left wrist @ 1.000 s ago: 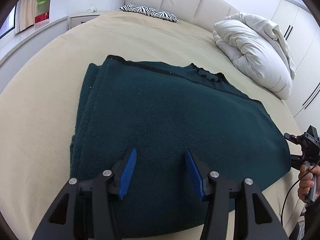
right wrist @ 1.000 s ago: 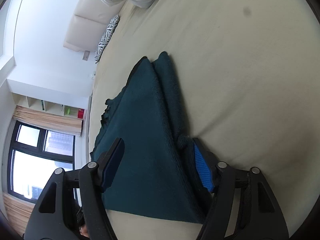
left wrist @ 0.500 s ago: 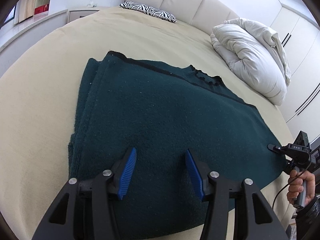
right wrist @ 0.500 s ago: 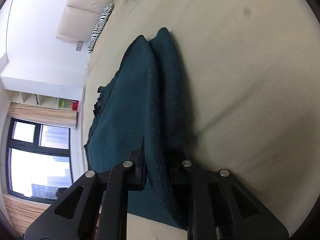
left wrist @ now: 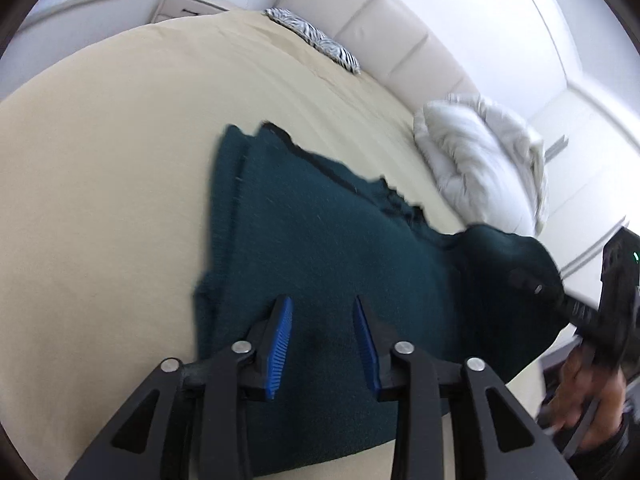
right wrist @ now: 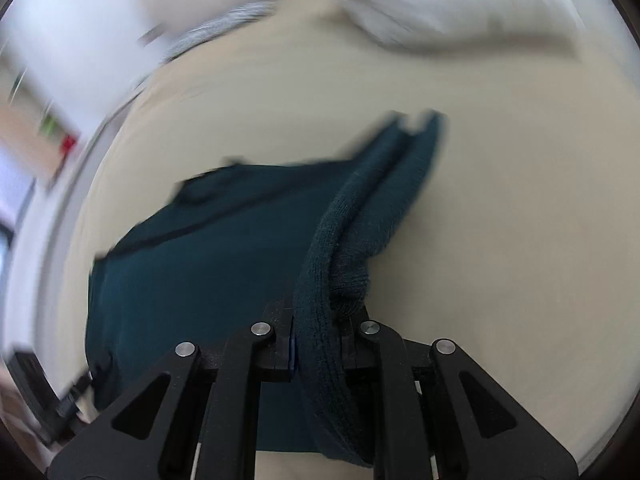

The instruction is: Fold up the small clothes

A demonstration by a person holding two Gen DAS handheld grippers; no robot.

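Observation:
A dark green knitted sweater (left wrist: 320,240) lies folded on the beige bed (left wrist: 100,160). My left gripper (left wrist: 322,320) is open, with its blue pads just above the sweater's near part. My right gripper (right wrist: 316,340) is shut on the sweater's right edge (right wrist: 320,280) and holds it lifted off the bed. In the left wrist view the right gripper (left wrist: 552,300) shows at the right with the raised green fold around its tips. The rest of the sweater (right wrist: 200,240) stays flat.
A white duvet (left wrist: 480,160) is piled at the bed's far right. A zebra-striped pillow (left wrist: 312,40) lies by the padded headboard (left wrist: 380,20). A nightstand (left wrist: 192,0) stands at the far left. Bare beige sheet surrounds the sweater.
My right gripper closed on the sweater's right edge and has lifted it, swinging up and leftward. My left gripper stayed open and shifted closer over the sweater's near part.

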